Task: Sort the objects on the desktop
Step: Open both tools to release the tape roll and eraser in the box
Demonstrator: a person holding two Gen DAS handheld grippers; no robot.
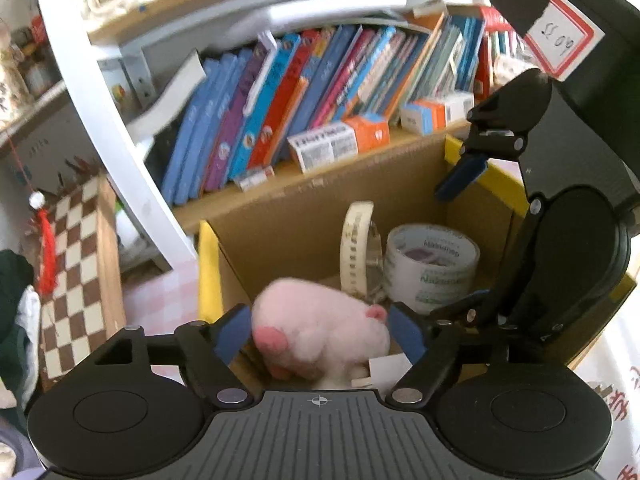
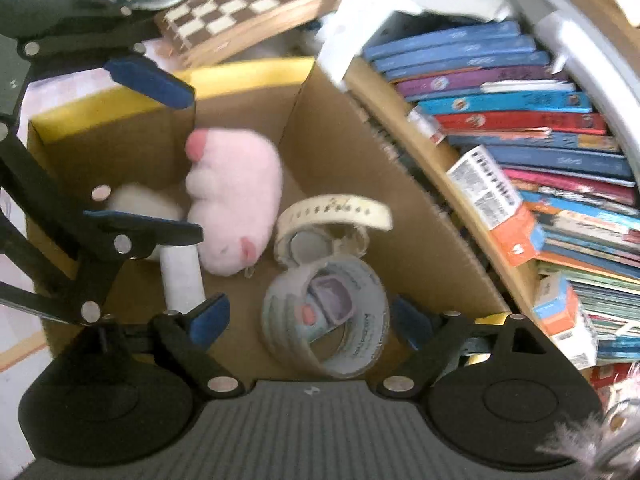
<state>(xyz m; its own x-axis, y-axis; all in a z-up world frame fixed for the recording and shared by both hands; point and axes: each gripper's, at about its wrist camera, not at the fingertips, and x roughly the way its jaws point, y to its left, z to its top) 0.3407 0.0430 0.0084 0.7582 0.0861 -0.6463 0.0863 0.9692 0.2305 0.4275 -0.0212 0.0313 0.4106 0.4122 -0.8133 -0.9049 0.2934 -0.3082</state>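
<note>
A pink plush toy [image 1: 320, 328] lies in the cardboard box [image 1: 304, 216] with yellow-taped rims. My left gripper [image 1: 320, 332] is open, its blue pads either side of the plush, above the box. In the right wrist view the plush [image 2: 236, 200] lies free on the box floor beside a cream tape roll [image 2: 336, 212] and a wide printed tape roll [image 2: 328, 316]. My right gripper [image 2: 310, 318] is open around the wide tape roll, which rests in the box. The left gripper [image 2: 156, 152] shows open at upper left there.
A bookshelf with leaning books [image 1: 288, 96] and small cartons [image 1: 340, 140] stands right behind the box. A chessboard [image 1: 72, 280] leans at the left. A white plush and a white card [image 2: 180, 276] lie in the box [image 2: 360, 168]. The right gripper's body [image 1: 568, 200] hangs at right.
</note>
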